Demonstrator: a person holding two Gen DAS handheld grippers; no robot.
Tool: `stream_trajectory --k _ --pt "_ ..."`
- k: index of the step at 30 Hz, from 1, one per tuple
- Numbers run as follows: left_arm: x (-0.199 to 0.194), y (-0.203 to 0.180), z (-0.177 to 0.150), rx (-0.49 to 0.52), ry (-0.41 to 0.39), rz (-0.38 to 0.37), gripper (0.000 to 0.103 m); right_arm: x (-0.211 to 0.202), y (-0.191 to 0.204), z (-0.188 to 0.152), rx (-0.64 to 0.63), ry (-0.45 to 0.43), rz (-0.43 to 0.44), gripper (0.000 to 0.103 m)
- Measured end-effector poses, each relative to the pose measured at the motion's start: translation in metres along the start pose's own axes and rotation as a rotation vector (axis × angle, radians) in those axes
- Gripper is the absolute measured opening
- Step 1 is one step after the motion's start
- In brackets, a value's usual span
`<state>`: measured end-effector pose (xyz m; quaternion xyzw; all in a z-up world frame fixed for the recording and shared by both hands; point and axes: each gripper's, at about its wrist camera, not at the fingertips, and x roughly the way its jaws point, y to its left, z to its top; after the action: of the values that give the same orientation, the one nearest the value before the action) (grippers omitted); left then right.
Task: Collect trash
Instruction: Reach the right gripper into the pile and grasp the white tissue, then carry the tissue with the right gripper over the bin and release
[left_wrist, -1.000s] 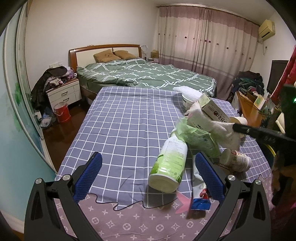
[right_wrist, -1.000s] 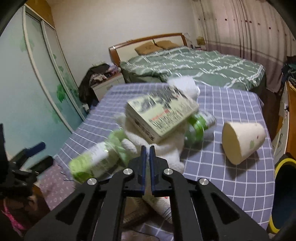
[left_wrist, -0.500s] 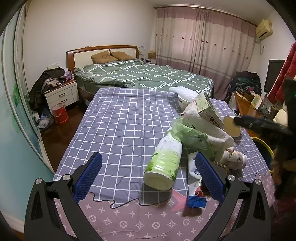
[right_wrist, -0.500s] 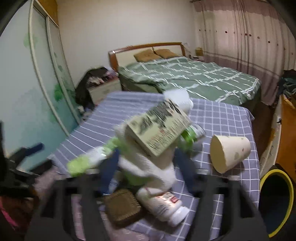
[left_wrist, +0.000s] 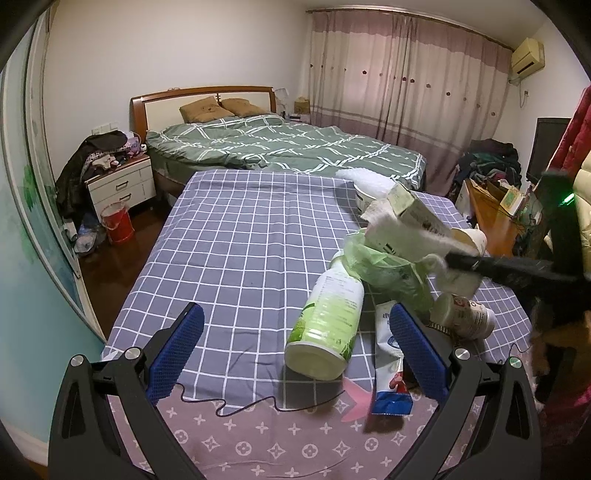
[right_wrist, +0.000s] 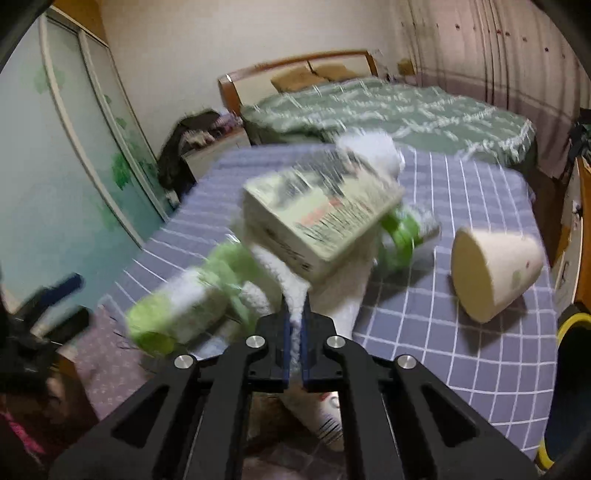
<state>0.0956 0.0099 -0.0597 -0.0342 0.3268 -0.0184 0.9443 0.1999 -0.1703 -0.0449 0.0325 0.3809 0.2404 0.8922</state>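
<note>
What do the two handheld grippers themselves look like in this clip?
Both match: the left gripper and right gripper have black plastic linkage arms with triangular cut-outs, silver round screws at the pivots, and blue textured pads lining the fingers. No hand or sleeve shows.

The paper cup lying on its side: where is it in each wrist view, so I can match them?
Left wrist: the paper cup is at the right, mostly hidden behind the white towel and the cardboard box.
Right wrist: the cup lies in plain sight at the right, on the checked cloth.
Shared landmark: the green bed beyond the table.
</note>
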Motion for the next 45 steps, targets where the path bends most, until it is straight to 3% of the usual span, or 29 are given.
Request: stream_trajectory --k 10,21,27,35,40,45 --pt "-0.009 -0.003 0.000 0.009 -0.018 -0.013 0.099 -0.074 0.033 0.031 -0.065 -0.185 0.050 0.004" --pt "-0.015 -0.012 -0.003 0.029 -0.017 -0.032 0.099 -0.138 0.033 0.038 -0.081 -0.325 0.054 0.004" --pt "-0.011 -0.022 -0.003 0.049 -0.009 -0.040 0.099 -0.165 0.006 0.034 -0.058 -0.366 -0.053 0.004" --pt "-0.004 -0.044 -0.001 0.077 -0.004 -0.061 0.099 -0.187 -0.078 0.014 0.063 -0.349 -0.271 0.004" --pt "0.002 -0.065 0.002 0.094 0.002 -0.075 0.099 -0.191 -0.145 -0.010 0.167 -0.305 -0.414 0.004" --pt "0.009 -0.085 0.003 0.122 0.017 -0.089 0.099 -0.181 -0.198 -0.034 0.251 -0.234 -0.491 0.004"
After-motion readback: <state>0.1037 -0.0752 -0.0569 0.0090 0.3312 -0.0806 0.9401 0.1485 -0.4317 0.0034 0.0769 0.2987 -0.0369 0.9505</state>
